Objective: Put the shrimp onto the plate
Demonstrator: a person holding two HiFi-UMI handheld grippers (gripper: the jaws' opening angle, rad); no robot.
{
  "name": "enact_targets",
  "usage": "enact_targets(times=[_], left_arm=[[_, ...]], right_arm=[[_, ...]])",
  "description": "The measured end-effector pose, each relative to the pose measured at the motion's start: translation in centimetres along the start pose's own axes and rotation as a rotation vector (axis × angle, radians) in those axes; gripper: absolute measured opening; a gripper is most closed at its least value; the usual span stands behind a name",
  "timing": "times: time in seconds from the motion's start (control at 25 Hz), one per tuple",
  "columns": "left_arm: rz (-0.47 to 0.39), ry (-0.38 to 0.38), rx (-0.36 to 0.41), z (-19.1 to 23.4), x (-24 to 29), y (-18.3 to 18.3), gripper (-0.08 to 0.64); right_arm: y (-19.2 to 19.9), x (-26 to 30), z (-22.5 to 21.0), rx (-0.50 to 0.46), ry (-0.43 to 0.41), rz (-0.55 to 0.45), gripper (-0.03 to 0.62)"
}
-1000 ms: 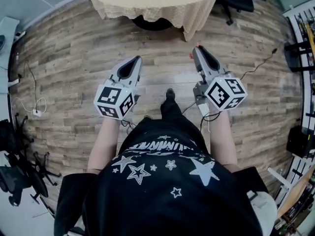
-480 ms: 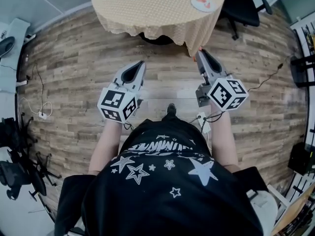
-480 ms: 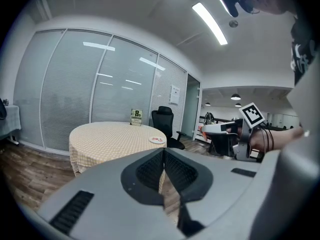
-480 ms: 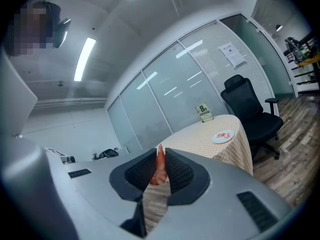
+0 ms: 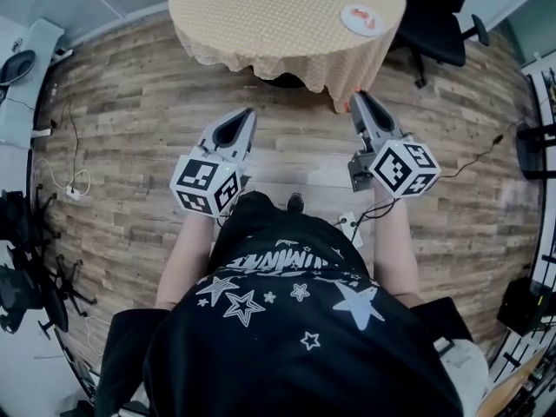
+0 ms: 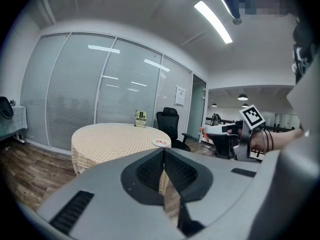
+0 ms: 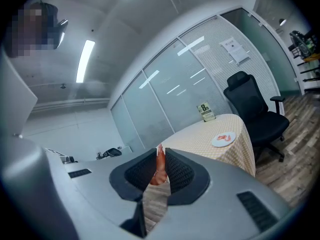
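Orange shrimp (image 7: 159,165) pinched in right gripper (image 7: 160,149) (left gripper (image 6: 163,150) pressed together) near tablecloth (image 5: 278,24) edge.

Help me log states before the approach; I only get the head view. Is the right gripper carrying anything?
Observer: Yes. The right gripper is shut on an orange shrimp, whose end pokes past the jaw tips.
Operator: And the left?
Observer: The left gripper has its jaws together, with nothing between them.
Operator: Anything else ahead I'm missing?
Observer: A small standing card on the table, farther back than the plate.
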State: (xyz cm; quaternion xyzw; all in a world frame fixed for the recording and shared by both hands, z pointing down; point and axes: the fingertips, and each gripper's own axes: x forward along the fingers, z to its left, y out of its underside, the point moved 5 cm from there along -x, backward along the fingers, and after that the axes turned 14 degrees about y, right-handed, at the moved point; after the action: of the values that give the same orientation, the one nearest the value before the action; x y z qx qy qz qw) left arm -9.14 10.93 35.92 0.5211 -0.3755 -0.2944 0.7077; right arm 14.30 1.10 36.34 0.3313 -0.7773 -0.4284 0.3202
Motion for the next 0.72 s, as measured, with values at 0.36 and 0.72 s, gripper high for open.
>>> enact_targets(times=[0.36,0.72], left_arm=[[0.018,0.012,0.005,0.5,1.3,-0.3,0.008],[0.025,0.086,0.014,2.3,4.9,-1.1,0.008]], right_arm=[[1.1,1.1,0.0,0.017,-0.022,0.044,0.06],[0.1,2.4,-2.1,0.017,0.046,0.038,0.06]])
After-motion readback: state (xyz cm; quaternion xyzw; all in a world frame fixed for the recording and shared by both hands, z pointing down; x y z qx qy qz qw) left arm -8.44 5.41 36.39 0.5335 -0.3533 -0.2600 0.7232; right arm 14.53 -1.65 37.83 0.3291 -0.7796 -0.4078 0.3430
